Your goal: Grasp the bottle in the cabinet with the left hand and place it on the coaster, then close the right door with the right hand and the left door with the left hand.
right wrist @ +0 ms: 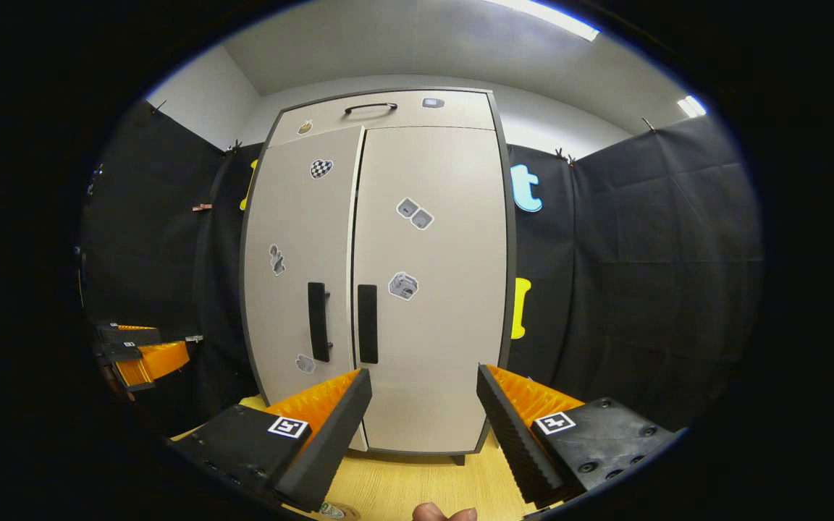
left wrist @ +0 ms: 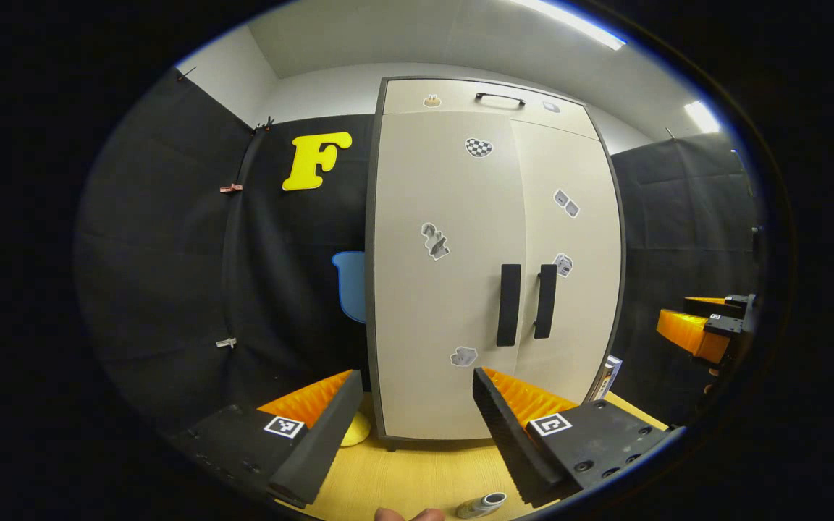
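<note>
The beige cabinet (left wrist: pixel 446 289) stands on the wooden table with both doors closed flat; its two black handles (left wrist: pixel 525 304) sit side by side. My left gripper (left wrist: pixel 417 378) is open in front of the left door, holding nothing. A small silvery bottle (left wrist: pixel 482 504) shows at the bottom edge, below the gripper's right finger. In the right gripper view the same cabinet (right wrist: pixel 388 289) is closed, and my right gripper (right wrist: pixel 424 373) hangs open and empty before the right door. A round item (right wrist: pixel 334 510), perhaps the coaster, peeks in at the bottom edge.
A yellow rounded object (left wrist: pixel 355 432) lies by the cabinet's front left corner. The right gripper (left wrist: pixel 688 316) shows far right in the left gripper view; the left gripper (right wrist: pixel 138 351) shows far left in the right gripper view. A fingertip (right wrist: pixel 446 514) pokes in below. Black cloth walls surround the table (left wrist: pixel 424 477).
</note>
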The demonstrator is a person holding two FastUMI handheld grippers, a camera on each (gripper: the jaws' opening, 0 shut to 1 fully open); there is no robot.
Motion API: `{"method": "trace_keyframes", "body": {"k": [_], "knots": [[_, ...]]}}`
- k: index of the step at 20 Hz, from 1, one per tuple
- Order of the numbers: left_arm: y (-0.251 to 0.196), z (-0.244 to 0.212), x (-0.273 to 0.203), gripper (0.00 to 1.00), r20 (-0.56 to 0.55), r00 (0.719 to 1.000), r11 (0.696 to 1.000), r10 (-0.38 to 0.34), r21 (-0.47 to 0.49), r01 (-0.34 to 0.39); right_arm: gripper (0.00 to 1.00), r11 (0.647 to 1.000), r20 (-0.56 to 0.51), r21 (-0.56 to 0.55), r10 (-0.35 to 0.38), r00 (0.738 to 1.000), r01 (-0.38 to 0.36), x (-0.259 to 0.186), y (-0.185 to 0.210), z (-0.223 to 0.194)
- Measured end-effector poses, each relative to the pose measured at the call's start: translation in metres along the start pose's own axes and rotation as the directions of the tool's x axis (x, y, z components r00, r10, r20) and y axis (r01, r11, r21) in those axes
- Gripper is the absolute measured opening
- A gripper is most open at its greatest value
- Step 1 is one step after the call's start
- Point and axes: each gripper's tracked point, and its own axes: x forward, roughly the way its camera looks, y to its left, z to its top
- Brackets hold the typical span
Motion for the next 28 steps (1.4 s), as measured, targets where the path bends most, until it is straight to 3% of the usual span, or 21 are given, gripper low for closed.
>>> {"method": "trace_keyframes", "body": {"k": [28], "knots": [[-0.001, -0.001, -0.008, 0.97, -0.003, 1.000, 0.999, 0.003, 0.035, -0.003, 0.97, 1.000, 0.000, 0.001, -0.001, 1.000, 0.001, -0.010, -0.004, 0.000]]}}
